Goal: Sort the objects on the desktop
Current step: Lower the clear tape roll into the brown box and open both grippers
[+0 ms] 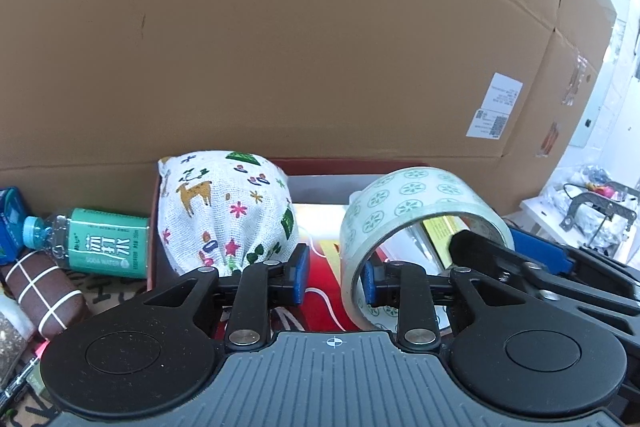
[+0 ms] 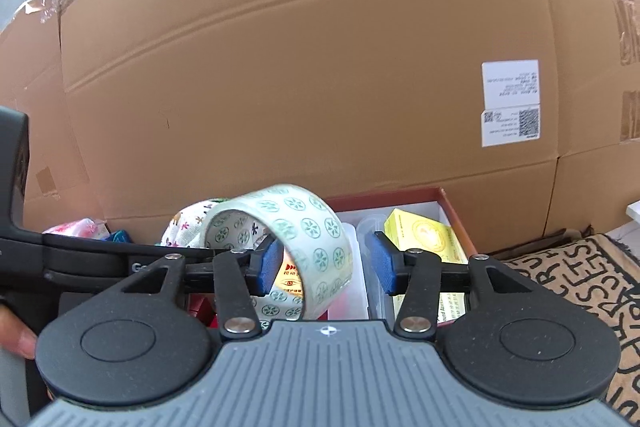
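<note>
Tape roll (image 1: 420,203), clear with green flower prints, stands on edge and tilted in the open red box (image 1: 360,163), toward the box's right half as the left wrist view has it. Close behind the box rises a broad cardboard wall (image 1: 320,47), which closes off all room at the back. A printed cloth bag (image 1: 224,211) fills the box's left end and leans on its rim. Outside that rim a green-labelled water bottle (image 1: 100,243) lies on its side, just beside the box. In the right wrist view a yellow carton (image 2: 420,235) lies in the box to the right of the roll, with the box's red side wall close beyond it, and a lettered mat (image 2: 580,275) spreads farther right, bare and open. The left gripper (image 1: 334,277) straddles the near left wall of the roll: one blue pad lies inside the ring and the other stands outside. A strip of red shows between that outer pad and the tape, so these jaws are parted and not pinching. The right gripper (image 2: 328,267) straddles the opposite wall, its left pad inside the ring. Its right pad stands well clear of the tape, the jaws wide and gripping nothing. The two grippers meet at the roll from either side, nearly touching.
</note>
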A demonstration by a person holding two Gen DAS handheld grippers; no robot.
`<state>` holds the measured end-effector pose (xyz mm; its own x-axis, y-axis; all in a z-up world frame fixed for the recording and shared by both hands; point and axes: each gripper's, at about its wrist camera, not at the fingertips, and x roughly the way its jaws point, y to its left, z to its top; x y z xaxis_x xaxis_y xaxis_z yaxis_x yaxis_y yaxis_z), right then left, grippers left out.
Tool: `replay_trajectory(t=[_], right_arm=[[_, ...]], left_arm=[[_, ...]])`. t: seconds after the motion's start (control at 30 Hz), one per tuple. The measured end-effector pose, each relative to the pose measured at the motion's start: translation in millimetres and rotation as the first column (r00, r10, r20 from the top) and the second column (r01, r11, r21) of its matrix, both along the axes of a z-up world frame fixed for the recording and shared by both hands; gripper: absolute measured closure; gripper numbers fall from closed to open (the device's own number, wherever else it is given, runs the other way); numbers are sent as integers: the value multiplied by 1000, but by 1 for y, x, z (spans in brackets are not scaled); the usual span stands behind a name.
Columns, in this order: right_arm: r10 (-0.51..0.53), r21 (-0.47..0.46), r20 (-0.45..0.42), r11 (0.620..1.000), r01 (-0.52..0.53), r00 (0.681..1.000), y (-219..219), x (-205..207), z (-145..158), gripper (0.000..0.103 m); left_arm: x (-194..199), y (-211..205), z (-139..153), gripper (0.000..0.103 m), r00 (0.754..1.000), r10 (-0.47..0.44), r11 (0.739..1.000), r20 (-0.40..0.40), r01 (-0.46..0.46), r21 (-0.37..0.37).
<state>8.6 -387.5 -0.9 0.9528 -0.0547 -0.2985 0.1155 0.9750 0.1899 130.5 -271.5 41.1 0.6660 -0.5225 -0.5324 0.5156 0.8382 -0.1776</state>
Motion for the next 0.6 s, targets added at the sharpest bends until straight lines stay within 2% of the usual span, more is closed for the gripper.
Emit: replay_trajectory(t=[0.07, 0.13, 0.2, 0.3, 0.33, 0.37, 0.4, 0.43, 0.47, 0.53, 0.6], right_arm=[[0, -13, 7, 1000, 0, 1000, 1, 0, 3, 53], [11, -23, 1, 1000, -11, 1000, 1, 3, 5, 73], [21, -34, -5, 999, -21, 1000, 1, 7, 7, 83], [20, -30, -10, 999, -20, 1000, -3, 15, 9, 84], [18, -20, -11, 1000, -18, 1000, -5, 18, 9, 84], [17, -5, -6, 1000, -18, 1000, -8, 22, 10, 84], [17, 11, -1, 1000, -17, 1000, -12, 26, 10, 84], [15, 27, 3, 1000, -16, 1000, -15, 29, 11, 84], [9, 45, 8, 999, -10, 1000, -18, 30, 12, 84], [-3, 79, 18, 997, 2, 1000, -23, 30, 13, 82], [-3, 77, 29, 997, 0, 1000, -24, 22, 13, 82]], left_arm=[[1, 0, 0, 75, 1000, 3, 1000, -1, -3, -3], [2, -2, 1, 76, 1000, 2, 1000, -9, -2, -14], [1, -5, 3, 76, 1000, 3, 1000, 0, -3, -8], [5, -10, 7, 75, 1000, 15, 1000, 14, -15, 2], [6, -11, 9, 69, 1000, 20, 1000, 18, -20, 5], [8, -13, 11, 68, 999, 29, 1000, 23, -29, 3], [9, -12, 13, 58, 999, 41, 999, 29, -41, -6], [10, -12, 16, 52, 998, 53, 998, 34, -52, -19], [11, -11, 18, 48, 997, 64, 998, 40, -63, -31], [8, -8, 23, 35, 996, 72, 997, 58, -69, -45], [2, -4, 26, 28, 994, 69, 997, 91, -65, -43]])
